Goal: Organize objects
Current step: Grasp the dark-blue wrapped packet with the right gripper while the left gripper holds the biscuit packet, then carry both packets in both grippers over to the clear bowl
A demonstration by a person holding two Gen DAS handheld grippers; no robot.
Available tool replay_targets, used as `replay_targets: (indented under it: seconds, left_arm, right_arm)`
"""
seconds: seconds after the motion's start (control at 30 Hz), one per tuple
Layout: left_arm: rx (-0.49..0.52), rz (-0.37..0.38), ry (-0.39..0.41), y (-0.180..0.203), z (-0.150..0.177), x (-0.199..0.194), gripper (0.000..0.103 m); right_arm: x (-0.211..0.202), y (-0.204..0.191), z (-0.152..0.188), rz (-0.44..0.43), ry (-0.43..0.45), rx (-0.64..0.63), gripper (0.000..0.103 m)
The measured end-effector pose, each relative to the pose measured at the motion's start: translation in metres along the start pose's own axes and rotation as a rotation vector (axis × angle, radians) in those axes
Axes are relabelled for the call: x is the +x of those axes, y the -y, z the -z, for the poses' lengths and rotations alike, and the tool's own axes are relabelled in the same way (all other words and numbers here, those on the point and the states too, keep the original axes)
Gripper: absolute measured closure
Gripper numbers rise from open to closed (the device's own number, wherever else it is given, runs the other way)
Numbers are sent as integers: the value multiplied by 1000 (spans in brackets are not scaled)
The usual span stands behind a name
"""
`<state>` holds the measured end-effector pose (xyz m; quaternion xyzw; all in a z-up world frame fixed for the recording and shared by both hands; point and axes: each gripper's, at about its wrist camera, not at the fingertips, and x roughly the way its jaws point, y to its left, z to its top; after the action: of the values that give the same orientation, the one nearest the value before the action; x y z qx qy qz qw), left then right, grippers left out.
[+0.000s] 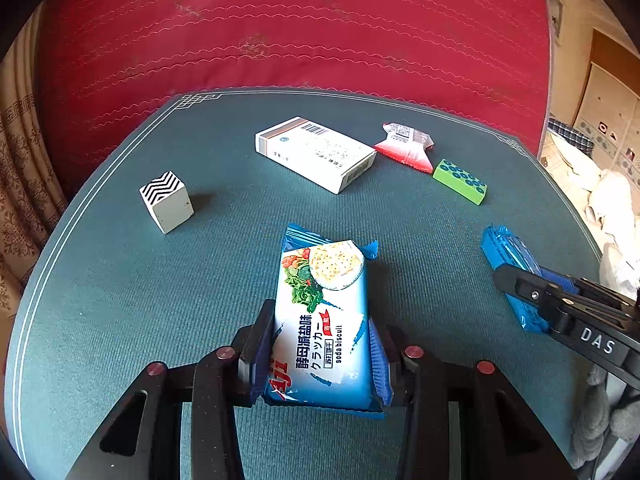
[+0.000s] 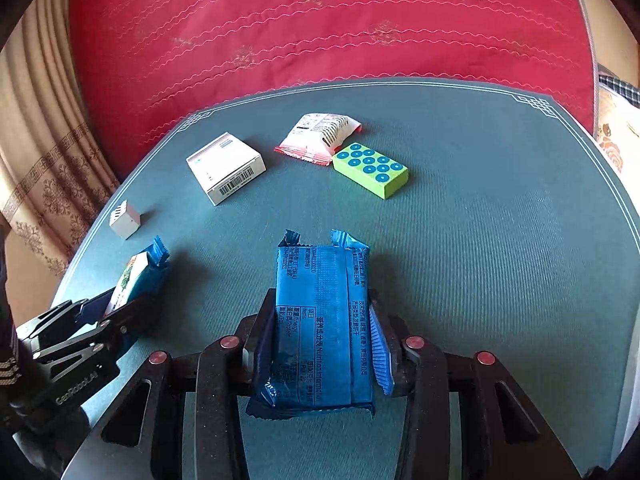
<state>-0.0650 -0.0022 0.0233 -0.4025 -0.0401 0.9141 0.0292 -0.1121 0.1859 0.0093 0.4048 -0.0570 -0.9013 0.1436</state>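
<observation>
Teal mat (image 1: 120,300) — red quilted bedspread (image 1: 280,20) behind.

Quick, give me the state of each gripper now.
Left gripper: closed on the biscuit pack, picture side up.
Right gripper: closed on the blue pack, printed back up.
</observation>
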Motion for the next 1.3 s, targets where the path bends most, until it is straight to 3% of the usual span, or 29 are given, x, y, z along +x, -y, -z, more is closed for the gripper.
replay_targets:
  seconds: [0.33,0.57,0.83,1.3]
  left_arm:
    - [23,72,-4,14,4,-7,59]
    - [56,97,5,28,7,-13,59]
    - [91,106,8,40,12,-15,59]
    - [132,110,0,54,19,-14,59]
  right_arm:
    - [-39,21,28,-56,20,120,61]
    - [-71,33,37,-41,72,159,61]
    - [-112,61,47,24,133,211,61]
    - [-184,145,67,230,243,350,61]
